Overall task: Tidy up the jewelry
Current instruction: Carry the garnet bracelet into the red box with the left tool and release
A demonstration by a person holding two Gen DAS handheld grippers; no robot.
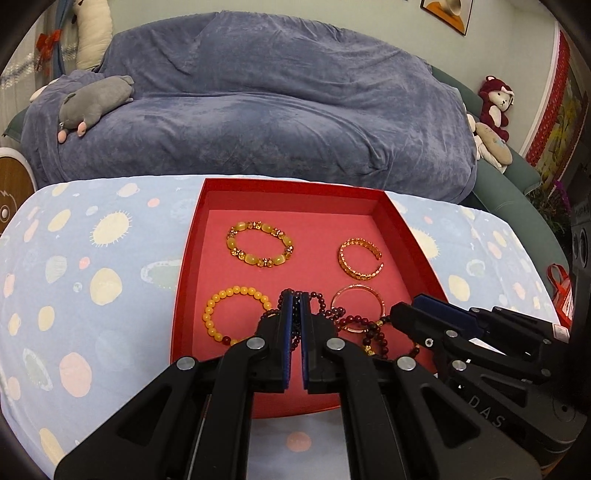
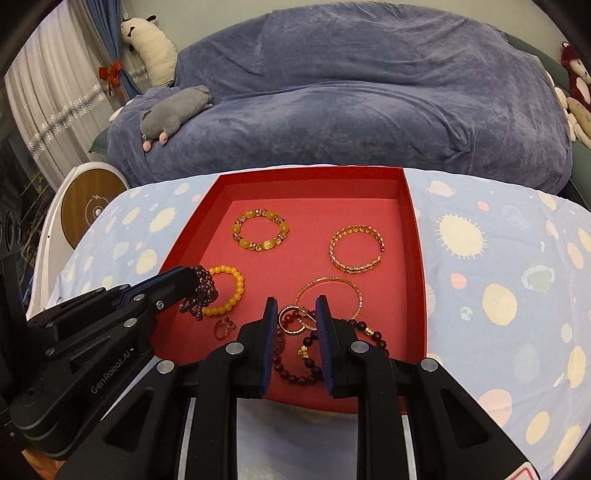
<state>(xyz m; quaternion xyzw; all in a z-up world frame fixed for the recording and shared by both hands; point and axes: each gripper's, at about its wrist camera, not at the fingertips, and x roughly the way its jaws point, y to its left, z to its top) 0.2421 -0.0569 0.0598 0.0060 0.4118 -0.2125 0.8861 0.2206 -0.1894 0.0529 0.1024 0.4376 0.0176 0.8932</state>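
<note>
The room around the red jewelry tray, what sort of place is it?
Probably a home living room or bedroom: a sofa under a blue throw, a grey plush toy lying on it, and curtains by a window. The red tray sits on a planet-print cloth.

Sofa (image 1: 258, 110) draped in blue-grey blanket, grey plush toy (image 1: 92, 103) on it. Table under pale blue planet-print cloth (image 1: 92, 277). White curtains (image 2: 48, 103) left, framed picture (image 1: 448, 13) on wall.
</note>
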